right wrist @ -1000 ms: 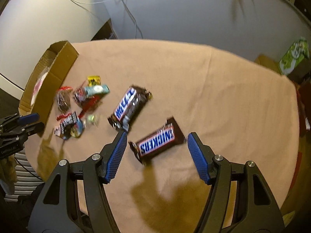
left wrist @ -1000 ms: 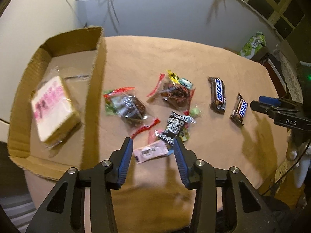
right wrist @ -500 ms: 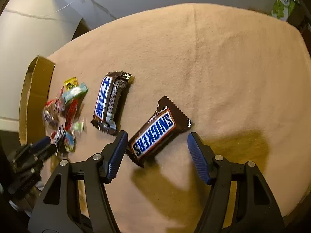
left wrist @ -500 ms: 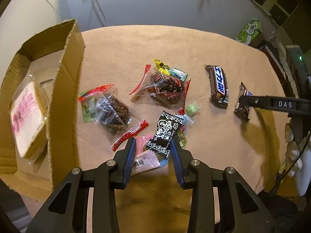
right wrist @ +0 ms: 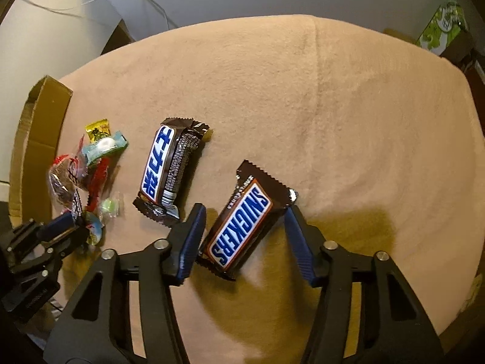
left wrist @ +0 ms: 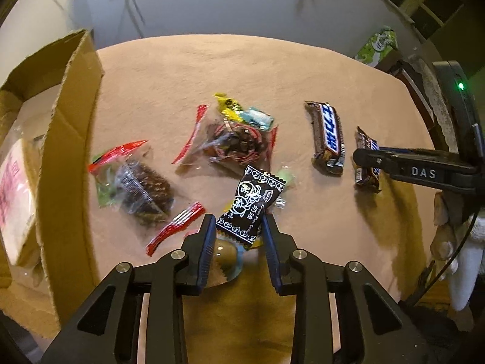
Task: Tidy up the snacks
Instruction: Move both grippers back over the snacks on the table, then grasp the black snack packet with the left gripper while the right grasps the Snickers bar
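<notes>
The left gripper [left wrist: 237,227] pinches the near end of a black, white-printed candy wrapper [left wrist: 250,203], its long axis running away toward the scattered snacks. The right gripper [right wrist: 244,221] stands spread around a brown Snickers bar [right wrist: 242,225] lying diagonally on the tan-cloth desk [right wrist: 303,106], far end tilted right.

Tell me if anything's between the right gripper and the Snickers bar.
Nothing visible. The right gripper is open with the Snickers bar lying between its fingers on the cloth. The other bar lies outside the left finger, clear of the grasp.
</notes>
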`<state>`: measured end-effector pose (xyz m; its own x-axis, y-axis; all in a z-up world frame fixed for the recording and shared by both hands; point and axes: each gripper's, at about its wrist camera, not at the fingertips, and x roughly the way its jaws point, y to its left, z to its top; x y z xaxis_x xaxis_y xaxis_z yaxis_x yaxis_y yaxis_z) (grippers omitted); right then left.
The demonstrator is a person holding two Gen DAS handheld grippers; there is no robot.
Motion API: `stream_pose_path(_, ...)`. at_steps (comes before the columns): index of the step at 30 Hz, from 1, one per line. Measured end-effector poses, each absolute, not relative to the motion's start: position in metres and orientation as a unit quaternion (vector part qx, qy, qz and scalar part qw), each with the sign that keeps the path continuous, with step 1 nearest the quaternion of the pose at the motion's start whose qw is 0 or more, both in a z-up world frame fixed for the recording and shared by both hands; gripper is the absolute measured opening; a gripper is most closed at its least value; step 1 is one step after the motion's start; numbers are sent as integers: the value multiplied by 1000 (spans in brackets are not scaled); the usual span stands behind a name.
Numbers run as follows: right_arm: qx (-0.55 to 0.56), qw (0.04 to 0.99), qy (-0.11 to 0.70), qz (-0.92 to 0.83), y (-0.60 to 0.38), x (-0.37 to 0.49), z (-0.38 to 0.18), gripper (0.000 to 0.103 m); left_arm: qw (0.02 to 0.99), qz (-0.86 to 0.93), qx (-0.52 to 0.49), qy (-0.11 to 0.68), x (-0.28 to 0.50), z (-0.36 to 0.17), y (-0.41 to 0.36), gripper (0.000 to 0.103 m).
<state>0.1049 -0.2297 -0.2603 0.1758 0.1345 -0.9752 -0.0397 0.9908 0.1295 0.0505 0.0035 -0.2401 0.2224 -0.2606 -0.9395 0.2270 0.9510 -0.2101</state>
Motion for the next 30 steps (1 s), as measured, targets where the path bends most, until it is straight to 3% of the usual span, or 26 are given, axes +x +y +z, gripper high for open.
stream_pose_path(4,31,766,639,59,-231,107,-261,45,789,-165,11,592,52,-234,-6,30)
stream_pose_path(6,30,766,639,59,-232,106,-260,42,788,-161,18,594,55,-235,-6,42)
stream_pose_path(14,33,765,640,64,-229,107,-261,38,789,-171,49,588,65,-238,-22,42)
stream_pose_path(18,36,765,640,66,-234,106,-258,37,789,-167,64,587,71,-245,-36,24)
stream_pose_path(30,33,768,635,76,-235,105,-252,31,807,-162,16,567,66,-236,-16,23)
